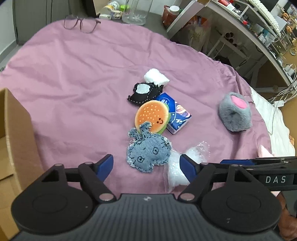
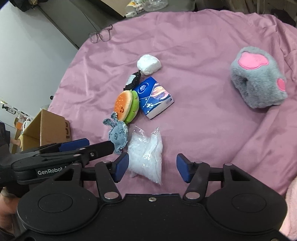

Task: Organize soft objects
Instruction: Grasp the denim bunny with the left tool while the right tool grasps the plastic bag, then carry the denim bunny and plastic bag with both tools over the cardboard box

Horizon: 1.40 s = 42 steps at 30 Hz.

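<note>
On the pink cloth (image 1: 74, 83) lies a cluster of soft things. My left gripper (image 1: 146, 166) is open, its fingers astride a denim rabbit toy (image 1: 147, 151), also in the right wrist view (image 2: 118, 134). My right gripper (image 2: 152, 167) is open over a clear bag of white stuffing (image 2: 146, 153), which also shows in the left wrist view (image 1: 178, 166). Beyond lie a burger plush (image 1: 151, 115), a blue tissue pack (image 1: 176, 115), a black felt piece (image 1: 143, 92) and a white wad (image 1: 156, 77). A grey paw plush (image 2: 258, 79) sits far right.
An open cardboard box (image 1: 13, 140) stands at the left edge of the cloth. Glasses (image 1: 80, 23) lie at the far edge, with a clear jar (image 1: 136, 11) and small containers behind. Shelving (image 1: 250, 27) stands at the right, beyond the table.
</note>
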Tool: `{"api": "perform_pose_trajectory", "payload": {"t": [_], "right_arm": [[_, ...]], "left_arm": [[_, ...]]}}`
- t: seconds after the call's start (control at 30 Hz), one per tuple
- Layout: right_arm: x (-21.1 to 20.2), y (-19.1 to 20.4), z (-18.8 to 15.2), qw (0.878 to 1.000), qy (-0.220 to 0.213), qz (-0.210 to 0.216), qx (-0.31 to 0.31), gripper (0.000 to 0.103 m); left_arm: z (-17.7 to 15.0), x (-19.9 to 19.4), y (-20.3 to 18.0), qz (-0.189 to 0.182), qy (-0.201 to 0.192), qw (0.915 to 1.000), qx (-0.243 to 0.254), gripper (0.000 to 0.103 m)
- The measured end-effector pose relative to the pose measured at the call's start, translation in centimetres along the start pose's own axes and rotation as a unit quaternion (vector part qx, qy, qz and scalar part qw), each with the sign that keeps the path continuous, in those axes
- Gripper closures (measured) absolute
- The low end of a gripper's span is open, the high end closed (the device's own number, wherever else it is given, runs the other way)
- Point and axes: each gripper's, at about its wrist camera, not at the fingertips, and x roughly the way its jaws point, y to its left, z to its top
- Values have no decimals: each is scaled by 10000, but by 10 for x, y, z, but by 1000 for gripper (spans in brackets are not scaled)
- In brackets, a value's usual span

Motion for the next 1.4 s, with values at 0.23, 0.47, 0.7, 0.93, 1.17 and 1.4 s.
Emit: {"api": "perform_pose_trajectory", "payload": {"t": [0.23,0.47,0.7,0.93,1.17,1.4], "right_arm": [[26,-6,3,9997,228,24,104,53],[27,-10,2,9991,251,265,220,86],[6,-4,-5,9995,48,270,145,90],[-21,8,-12,9990,-290,312,99,90],[-42,27,-19,9977,-544,400,-9,90],[-54,51,-27,9963,-718,433,-187,90]], "left_arm": [[5,30,6,-30,173,9997,-171,25],[5,47,9,-46,130,9995,-286,45],[3,23,10,-254,-18,9989,-405,65],[-4,-18,6,-343,-352,9983,-312,66],[-12,-58,5,-301,-656,9972,-194,67],[-23,-88,18,-191,-876,9957,-241,67]]}}
